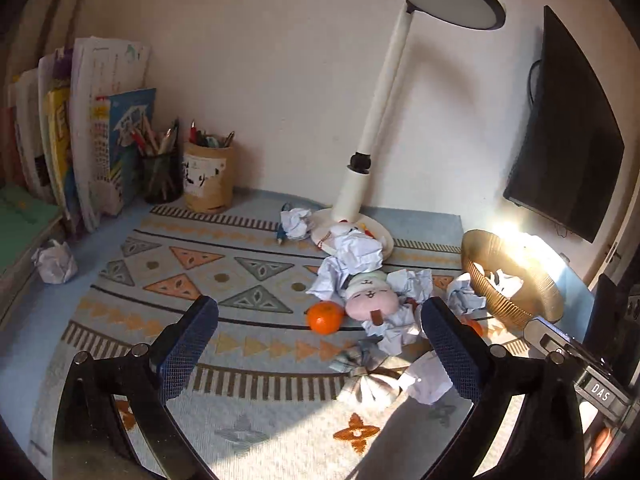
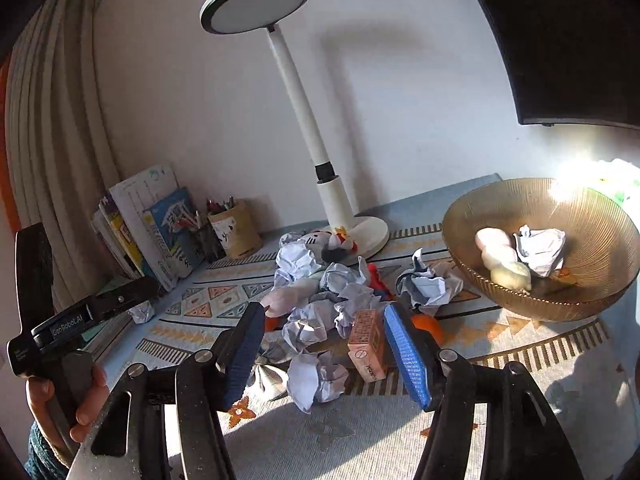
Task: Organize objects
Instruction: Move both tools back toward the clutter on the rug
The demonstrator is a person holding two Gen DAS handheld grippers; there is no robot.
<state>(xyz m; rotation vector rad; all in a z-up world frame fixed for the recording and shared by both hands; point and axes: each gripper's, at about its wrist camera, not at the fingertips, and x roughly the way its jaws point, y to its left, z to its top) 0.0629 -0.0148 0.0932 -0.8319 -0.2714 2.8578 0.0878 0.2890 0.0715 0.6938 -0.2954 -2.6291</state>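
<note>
On the patterned mat (image 1: 168, 240):
Left gripper (image 1: 320, 344): fingers spread, holding nothing, above the mat.
Right gripper (image 2: 326, 350): fingers spread, empty, over the pile.
Crumpled paper (image 2: 316, 380): heaped beside lamp base (image 2: 372, 232).
Orange box (image 2: 366, 344): between the right gripper's fingers, apparently untouched.
Bowl (image 2: 520, 300): right of the pile, holding one paper ball (image 2: 542, 250).

"GenRobot.AI" on left tool (image 2: 68, 326); "DAS" on right tool (image 1: 600, 392)
</note>
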